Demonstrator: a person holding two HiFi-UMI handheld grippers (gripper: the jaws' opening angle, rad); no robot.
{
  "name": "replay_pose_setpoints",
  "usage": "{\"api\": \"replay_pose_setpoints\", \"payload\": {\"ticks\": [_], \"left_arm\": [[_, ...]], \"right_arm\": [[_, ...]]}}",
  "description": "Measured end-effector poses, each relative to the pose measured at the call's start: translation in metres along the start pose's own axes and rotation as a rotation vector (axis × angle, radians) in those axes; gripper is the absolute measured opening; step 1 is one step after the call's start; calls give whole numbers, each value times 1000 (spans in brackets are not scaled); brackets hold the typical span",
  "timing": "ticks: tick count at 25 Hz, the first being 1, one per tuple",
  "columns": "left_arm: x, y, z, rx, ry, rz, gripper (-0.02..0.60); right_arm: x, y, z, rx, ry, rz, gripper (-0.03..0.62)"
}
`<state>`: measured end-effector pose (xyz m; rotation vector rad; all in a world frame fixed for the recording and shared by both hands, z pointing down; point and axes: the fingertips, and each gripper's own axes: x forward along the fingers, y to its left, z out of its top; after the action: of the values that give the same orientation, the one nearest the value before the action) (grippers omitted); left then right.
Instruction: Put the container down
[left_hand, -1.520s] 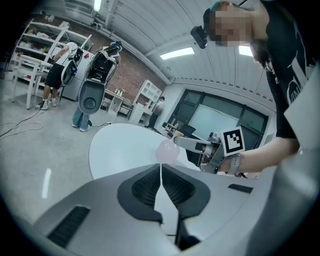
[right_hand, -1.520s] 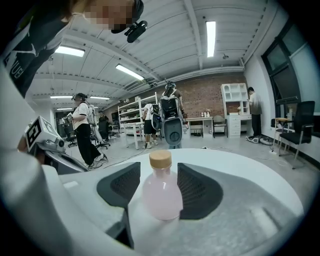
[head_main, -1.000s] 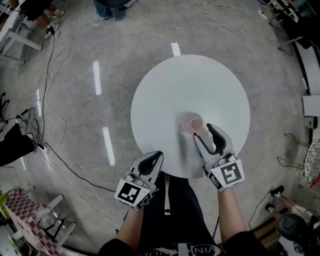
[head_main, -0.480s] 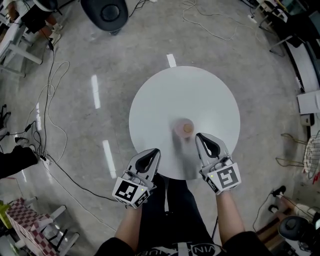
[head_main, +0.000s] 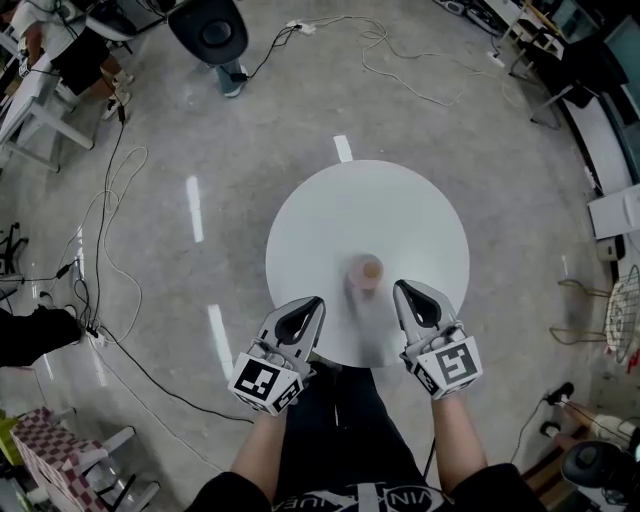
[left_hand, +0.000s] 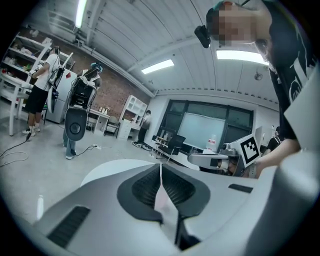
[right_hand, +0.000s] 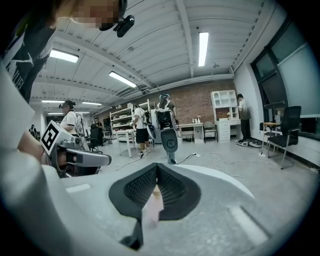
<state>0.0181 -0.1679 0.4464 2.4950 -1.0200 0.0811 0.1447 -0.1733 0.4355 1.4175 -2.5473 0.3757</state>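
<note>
Container (head_main: 368, 272) stands on the round table (head_main: 400, 200), toward 6 o'clock from centre. Left gripper (head_main: 308, 305) at its 7 o'clock, right gripper (head_main: 408, 292) at 4 o'clock. Both clear of it, fingers together, nothing held.

1 container (head_main: 369, 270), 1 tbl (head_main: 400, 210)

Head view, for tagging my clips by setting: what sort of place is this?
Probably a lab or workshop: a bare concrete floor strewn with cables, plus open shelving and a brick wall.
</note>
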Motion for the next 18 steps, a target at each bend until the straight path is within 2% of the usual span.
{"api": "replay_pose_setpoints", "payload": {"ticks": [18], "left_arm": [[-8,-16,69,81,-94,-4,15]], "right_arm": [[-21,8,54,-16,-51,-5,6]]}}
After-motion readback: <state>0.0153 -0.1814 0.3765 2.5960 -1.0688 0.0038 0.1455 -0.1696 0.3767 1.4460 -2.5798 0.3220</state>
